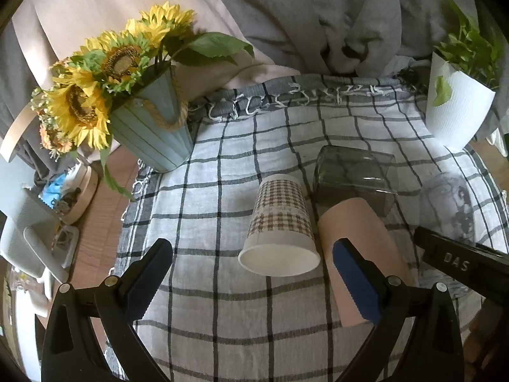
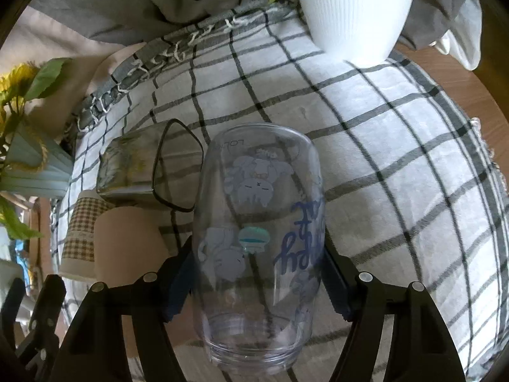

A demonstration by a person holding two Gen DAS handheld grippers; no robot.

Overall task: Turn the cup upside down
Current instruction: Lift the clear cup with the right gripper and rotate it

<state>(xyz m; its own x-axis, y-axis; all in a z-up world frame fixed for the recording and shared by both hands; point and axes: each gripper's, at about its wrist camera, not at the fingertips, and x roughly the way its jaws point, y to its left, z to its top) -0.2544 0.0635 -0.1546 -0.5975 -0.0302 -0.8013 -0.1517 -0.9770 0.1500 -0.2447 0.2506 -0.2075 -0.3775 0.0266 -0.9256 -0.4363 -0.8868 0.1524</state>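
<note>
My right gripper point(image 2: 257, 283) is shut on a clear printed glass cup point(image 2: 257, 222), which stands upside down with its thick base toward the camera and its mouth toward the checked cloth point(image 2: 381, 159). The same cup shows faintly in the left wrist view point(image 1: 448, 203). My left gripper point(image 1: 251, 273) is open and empty above the cloth point(image 1: 206, 191). A checked paper cup point(image 1: 280, 219) stands upside down between its fingers and ahead of them. A pink cup point(image 1: 359, 242) stands by its right finger point(image 1: 356, 280). A smoky square glass point(image 1: 353, 172) stands behind.
A blue pot of sunflowers point(image 1: 149, 127) stands at the back left. A white ribbed plant pot point(image 1: 455, 111) stands at the back right, also in the right wrist view point(image 2: 353, 9). Grey bedding point(image 1: 318, 16) lies behind. Clutter sits on the wooden surface at left point(image 1: 41, 216).
</note>
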